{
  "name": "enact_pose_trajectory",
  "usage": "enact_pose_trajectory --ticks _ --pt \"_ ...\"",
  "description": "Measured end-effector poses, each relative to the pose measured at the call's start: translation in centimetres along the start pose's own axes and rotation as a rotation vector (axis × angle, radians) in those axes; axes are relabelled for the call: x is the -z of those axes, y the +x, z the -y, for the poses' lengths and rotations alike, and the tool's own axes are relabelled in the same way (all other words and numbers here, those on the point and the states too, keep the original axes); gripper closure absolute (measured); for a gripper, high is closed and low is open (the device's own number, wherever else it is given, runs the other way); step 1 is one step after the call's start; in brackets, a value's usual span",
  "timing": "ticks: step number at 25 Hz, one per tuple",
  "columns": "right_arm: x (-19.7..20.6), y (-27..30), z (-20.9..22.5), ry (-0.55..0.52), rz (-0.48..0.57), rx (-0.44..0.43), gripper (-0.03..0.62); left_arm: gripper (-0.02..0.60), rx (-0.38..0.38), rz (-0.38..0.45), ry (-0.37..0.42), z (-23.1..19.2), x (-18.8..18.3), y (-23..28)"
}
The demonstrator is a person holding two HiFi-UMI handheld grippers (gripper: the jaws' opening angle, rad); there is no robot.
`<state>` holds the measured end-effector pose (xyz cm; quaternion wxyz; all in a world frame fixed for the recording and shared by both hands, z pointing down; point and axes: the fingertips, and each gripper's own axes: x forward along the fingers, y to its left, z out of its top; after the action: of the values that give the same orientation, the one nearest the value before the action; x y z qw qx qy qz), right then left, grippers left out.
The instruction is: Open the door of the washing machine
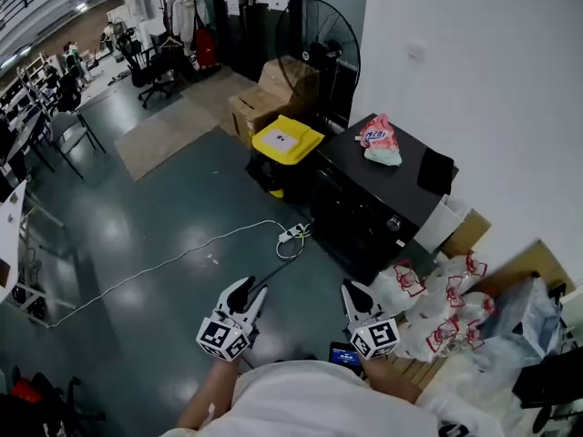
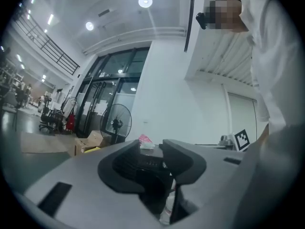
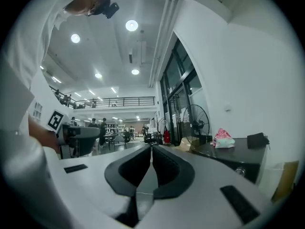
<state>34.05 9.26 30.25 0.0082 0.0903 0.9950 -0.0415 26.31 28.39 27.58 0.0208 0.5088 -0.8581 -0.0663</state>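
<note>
Two grippers low, close to person's body: left gripper (image 1: 248,288) jaws spread, nothing between; right gripper (image 1: 353,289) jaws pressed together, empty. Ahead, well apart: black washing machine (image 1: 364,209) by white wall, pink bag (image 1: 378,141) on top. Farther: standing fan (image 1: 317,48).

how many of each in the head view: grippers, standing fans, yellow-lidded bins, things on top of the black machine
grippers: 2, the left gripper and the right gripper
standing fan: 1
yellow-lidded bin: 1
things on the black machine: 2, a pink bag and a black pouch
total: 6
</note>
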Motion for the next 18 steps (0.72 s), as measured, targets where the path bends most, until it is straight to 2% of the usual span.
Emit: enact_pose_trajectory --ticks 2,5,9,18 --pt "-0.7 -0.7 -0.2 0.011 0.033 0.004 0.557 0.434 0.001 -0.002 -0.009 0.2 0.0 -0.6" --pt "-2.3 -1.2 -0.9 0.043 0.106 -0.037 0.556 0.434 0.005 0.006 -0.007 0.5 -0.6 -0.7" --pt "-1.7 -1.7 -1.0 0.026 0.057 -0.059 0.557 0.434 0.013 0.003 -0.018 1.4 -0.5 -0.4" --pt "-2.0 -3.0 0.9 0.027 0.058 -0.035 0.557 0.436 -0.005 -0.007 0.001 2.8 -0.5 -0.2"
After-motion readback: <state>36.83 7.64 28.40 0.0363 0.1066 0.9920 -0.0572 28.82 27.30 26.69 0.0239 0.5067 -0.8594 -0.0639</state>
